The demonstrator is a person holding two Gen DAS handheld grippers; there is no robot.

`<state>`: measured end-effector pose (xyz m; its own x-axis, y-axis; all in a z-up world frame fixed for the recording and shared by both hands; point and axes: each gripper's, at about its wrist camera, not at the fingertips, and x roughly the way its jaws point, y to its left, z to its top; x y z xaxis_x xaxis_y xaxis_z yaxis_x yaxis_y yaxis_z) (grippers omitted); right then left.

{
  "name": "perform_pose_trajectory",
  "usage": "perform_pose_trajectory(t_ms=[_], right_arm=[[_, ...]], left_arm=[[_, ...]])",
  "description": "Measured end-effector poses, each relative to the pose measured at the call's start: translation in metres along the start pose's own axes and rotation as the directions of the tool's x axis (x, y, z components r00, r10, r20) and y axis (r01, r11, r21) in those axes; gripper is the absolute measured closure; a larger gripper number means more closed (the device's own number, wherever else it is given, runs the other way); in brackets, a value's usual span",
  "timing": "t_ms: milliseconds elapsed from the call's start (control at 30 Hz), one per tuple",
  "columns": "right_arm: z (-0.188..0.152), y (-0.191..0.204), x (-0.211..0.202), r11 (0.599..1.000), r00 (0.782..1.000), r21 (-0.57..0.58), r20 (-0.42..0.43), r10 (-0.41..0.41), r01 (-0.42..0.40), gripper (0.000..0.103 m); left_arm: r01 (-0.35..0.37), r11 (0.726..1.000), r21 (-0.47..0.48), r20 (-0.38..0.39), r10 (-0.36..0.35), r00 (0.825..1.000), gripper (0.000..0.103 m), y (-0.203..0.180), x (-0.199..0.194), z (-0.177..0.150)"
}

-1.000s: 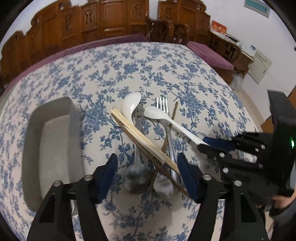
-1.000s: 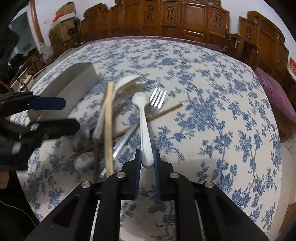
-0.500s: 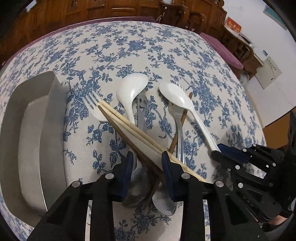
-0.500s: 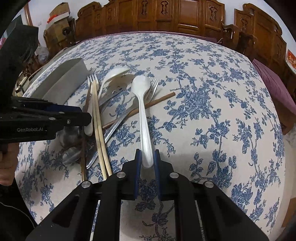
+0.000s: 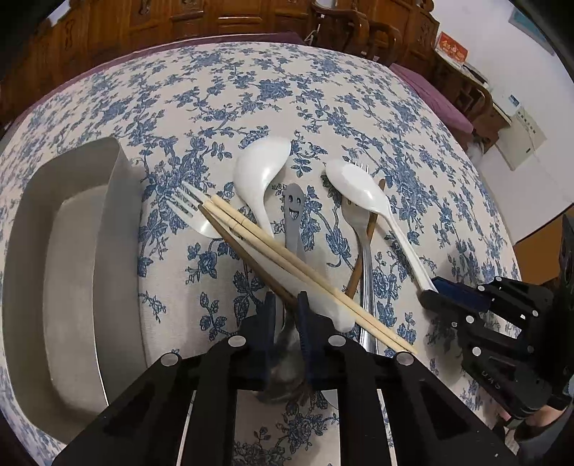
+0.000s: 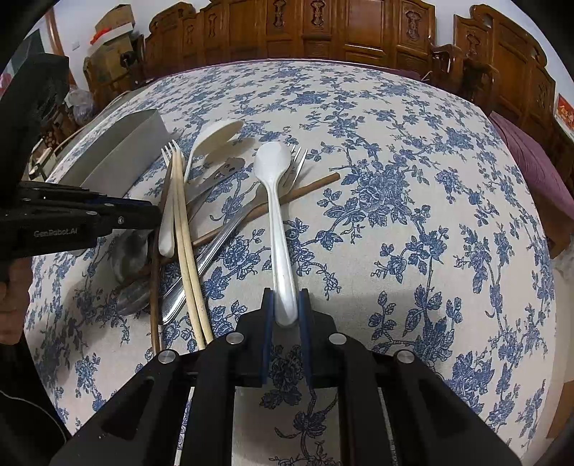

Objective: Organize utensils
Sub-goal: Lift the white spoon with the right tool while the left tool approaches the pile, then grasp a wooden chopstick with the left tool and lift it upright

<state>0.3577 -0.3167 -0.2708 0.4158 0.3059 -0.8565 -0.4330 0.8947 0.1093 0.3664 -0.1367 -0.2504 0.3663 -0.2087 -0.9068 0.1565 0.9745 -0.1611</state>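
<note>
A round table under a blue-flowered cloth [image 6: 394,150] fills both views, ringed by carved wooden chairs [image 6: 323,28] against a pale wall. Both my grippers point steeply down at a heap of utensils on the cloth.

My left gripper [image 5: 286,315] is closing its jaws at the near end of the heap; between its blue pads sit the bowl end of the smiley-handled metal spoon [image 5: 293,218] and a dark chopstick [image 5: 247,258], though I cannot tell whether the pads press on them yet. Just beyond the fingertips a pair of pale chopsticks [image 5: 287,258] crosses the pile slantwise. Farther out lie a white ladle spoon [image 5: 258,172] and a white plastic fork [image 5: 190,211]; to the right of my fingers, a metal fork [image 5: 360,229]. Well to the left stands a steel tray [image 5: 118,200], its wall near the plastic fork's tines.

My right gripper [image 6: 285,308] is clamped on the handle tip of the white plastic spoon [image 6: 276,200], whose bowl lies straight ahead over the metal fork's tines. To its left the left gripper's black body reaches in over the heap, with part of my hand [image 6: 10,286] at the frame edge.
</note>
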Motion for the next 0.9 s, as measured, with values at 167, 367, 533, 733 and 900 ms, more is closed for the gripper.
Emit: perform_pose_trajectory(t_ms=[167,367,533,733,900], right_arm=[[0.0,0.0,0.0,1.0,1.0,0.001,0.0,-0.003,0.003,0.087],[0.001,0.0,0.001,1.0,1.0,0.006,0.001,0.0,0.0,0.087],[0.0,0.0,0.001,1.0,1.0,0.008,0.001,0.001,-0.001,0.087],[0.0,-0.002,0.001,1.0,1.0,0.011,0.004,0.009,-0.009,0.087],[0.0,-0.002,0.001,1.0,1.0,0.016,0.007,0.013,-0.013,0.086]], left_arm=[[-0.019,1.0,0.002,-0.005,0.019,1.0,0.091,-0.005,0.003,0.004],[-0.028,1.0,-0.007,-0.008,0.028,1.0,0.087,-0.008,0.007,0.012],[-0.008,0.999,-0.037,-0.018,0.007,1.0,0.086,-0.002,0.009,0.017],[0.036,0.996,-0.085,-0.01,-0.037,0.999,0.086,0.0,0.001,0.017],[0.021,0.997,-0.072,-0.008,-0.021,1.0,0.075,-0.008,0.002,0.017]])
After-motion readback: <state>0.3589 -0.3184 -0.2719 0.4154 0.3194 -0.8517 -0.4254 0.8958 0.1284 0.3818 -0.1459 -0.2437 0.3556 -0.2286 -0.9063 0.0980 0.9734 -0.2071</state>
